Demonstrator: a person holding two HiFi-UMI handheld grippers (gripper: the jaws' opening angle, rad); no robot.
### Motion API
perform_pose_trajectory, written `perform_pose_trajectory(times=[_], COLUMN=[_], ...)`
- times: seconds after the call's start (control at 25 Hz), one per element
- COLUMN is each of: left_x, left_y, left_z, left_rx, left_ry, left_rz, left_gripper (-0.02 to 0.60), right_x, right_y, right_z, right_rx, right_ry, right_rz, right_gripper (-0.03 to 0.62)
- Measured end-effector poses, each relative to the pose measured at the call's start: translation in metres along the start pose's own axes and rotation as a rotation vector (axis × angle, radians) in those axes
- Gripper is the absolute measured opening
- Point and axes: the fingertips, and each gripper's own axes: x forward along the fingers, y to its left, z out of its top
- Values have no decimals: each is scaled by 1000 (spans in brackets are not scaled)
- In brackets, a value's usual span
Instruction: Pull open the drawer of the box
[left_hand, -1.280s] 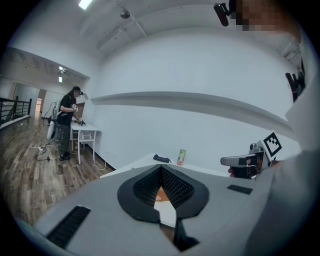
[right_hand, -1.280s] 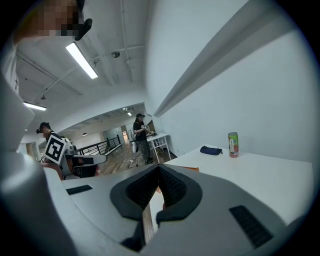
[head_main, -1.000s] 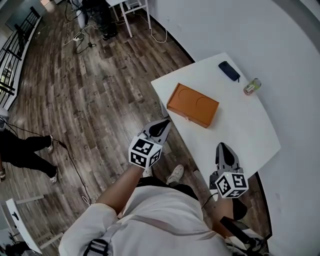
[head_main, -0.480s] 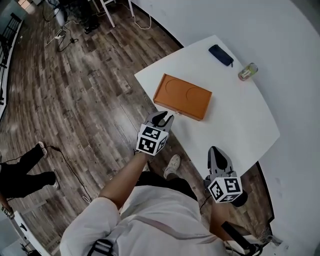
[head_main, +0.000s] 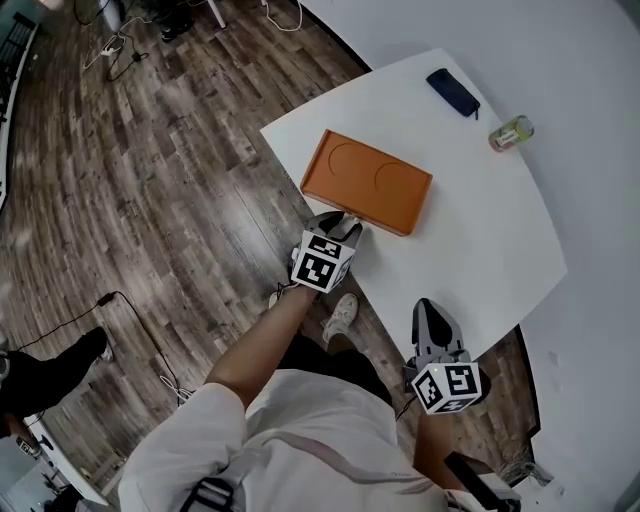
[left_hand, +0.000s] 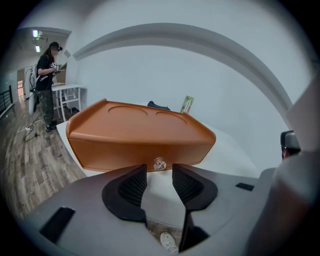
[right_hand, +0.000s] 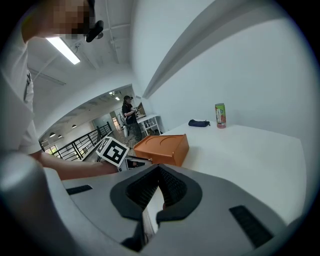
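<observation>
An orange box (head_main: 367, 182) lies on the white table (head_main: 480, 250), its drawer closed. In the left gripper view the box (left_hand: 140, 132) fills the middle, with a small clear knob (left_hand: 159, 163) on its front face. My left gripper (head_main: 338, 228) is right at that face. Its jaws are opening, and the knob sits just beyond the gap between the fingertips (left_hand: 142, 172), untouched by the pads. My right gripper (head_main: 430, 315) hovers at the table's near edge, shut with nothing in it (right_hand: 158, 167), well apart from the box (right_hand: 162, 147).
A dark case (head_main: 452, 92) and a small can (head_main: 511, 132) stand at the table's far side. Wooden floor (head_main: 150, 200) lies to the left of the table. A person (left_hand: 46, 85) stands far off by a white desk.
My left gripper has moved forward to the box's front face and its jaws have parted. The right gripper has stayed by the table's near edge.
</observation>
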Motion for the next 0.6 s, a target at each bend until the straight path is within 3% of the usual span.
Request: perform_pose_trajectory(times=[0.44,0.6], left_x=[9,8], left_y=[1,3], left_z=[-1,0], left_rx=[-54,-59], left_ry=[22,17], left_rz=[19,39], left_gripper=[152,99], right_x=[3,4], right_y=[-6,-9], right_z=[-8,-8], right_rx=[6,6], right_ry=[17,23], right_rz=[1,1], right_gripper=[-2,-2])
